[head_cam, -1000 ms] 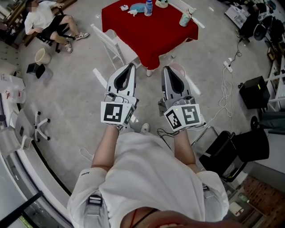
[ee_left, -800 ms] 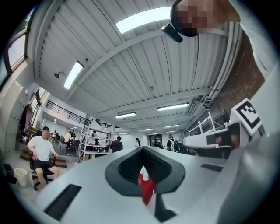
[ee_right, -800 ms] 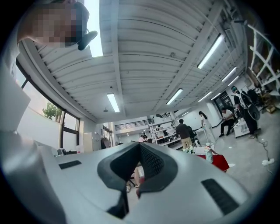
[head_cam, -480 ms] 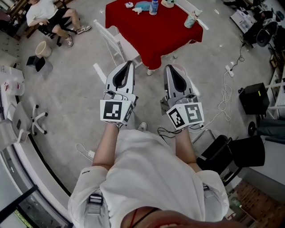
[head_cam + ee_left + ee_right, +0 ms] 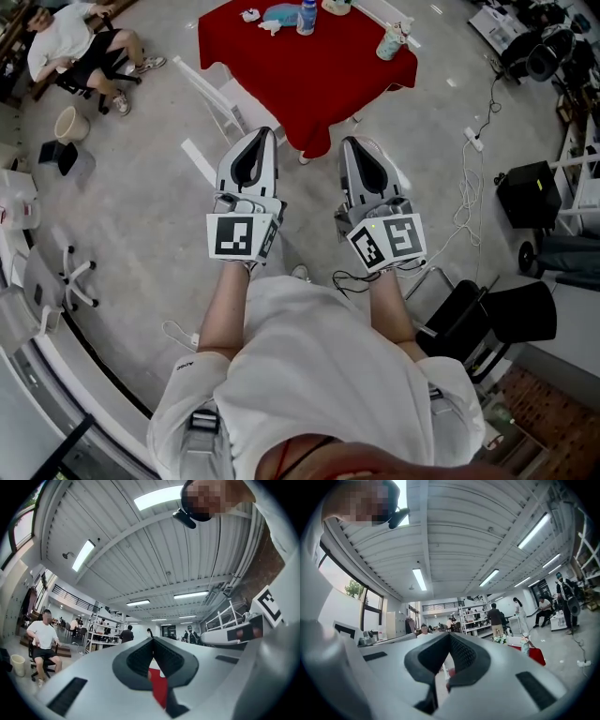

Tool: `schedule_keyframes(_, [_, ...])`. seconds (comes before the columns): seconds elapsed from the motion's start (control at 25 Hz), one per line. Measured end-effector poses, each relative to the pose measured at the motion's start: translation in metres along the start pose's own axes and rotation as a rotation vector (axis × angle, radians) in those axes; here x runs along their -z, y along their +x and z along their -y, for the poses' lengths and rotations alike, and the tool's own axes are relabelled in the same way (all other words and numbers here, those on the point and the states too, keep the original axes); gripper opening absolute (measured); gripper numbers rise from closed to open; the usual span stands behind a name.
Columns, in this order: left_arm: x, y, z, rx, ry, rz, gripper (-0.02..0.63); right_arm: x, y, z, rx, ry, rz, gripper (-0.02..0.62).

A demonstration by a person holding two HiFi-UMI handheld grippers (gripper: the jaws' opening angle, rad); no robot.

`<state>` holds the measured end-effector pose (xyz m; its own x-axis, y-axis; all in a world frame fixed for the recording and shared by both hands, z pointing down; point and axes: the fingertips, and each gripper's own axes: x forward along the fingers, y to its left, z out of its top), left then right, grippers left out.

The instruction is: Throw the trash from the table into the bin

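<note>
The red table (image 5: 309, 70) stands ahead across open floor; a white chair (image 5: 220, 98) at its near left corner needs skirting. On it, the bottle (image 5: 307, 15), paper cup (image 5: 389, 40) and blue scrap (image 5: 282, 13) look light and crushable, best taken round the middle. The left gripper (image 5: 262, 137) and right gripper (image 5: 350, 143) are both closed, empty.

Head view steeply down; gripper views near-level; all share table (image 5: 309, 84).

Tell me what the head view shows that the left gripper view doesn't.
Only the head view: the bottle and cup standing on the red table. Only the left gripper view: the ceiling lights and shelving. Both: the table's red cloth, the seated person with a bucket nearby, and the left gripper, jaws together.
</note>
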<state>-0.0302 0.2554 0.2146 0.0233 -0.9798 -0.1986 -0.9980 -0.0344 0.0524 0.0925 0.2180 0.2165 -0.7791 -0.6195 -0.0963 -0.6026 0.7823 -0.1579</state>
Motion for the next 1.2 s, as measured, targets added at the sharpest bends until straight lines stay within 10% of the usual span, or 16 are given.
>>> schedule_keyframes(1.2, [0.043,0.212,-0.173,0.135,-0.087,-0.015,0.005,0.023,0.26,0.057,0.173,-0.056,-0.055,0.009])
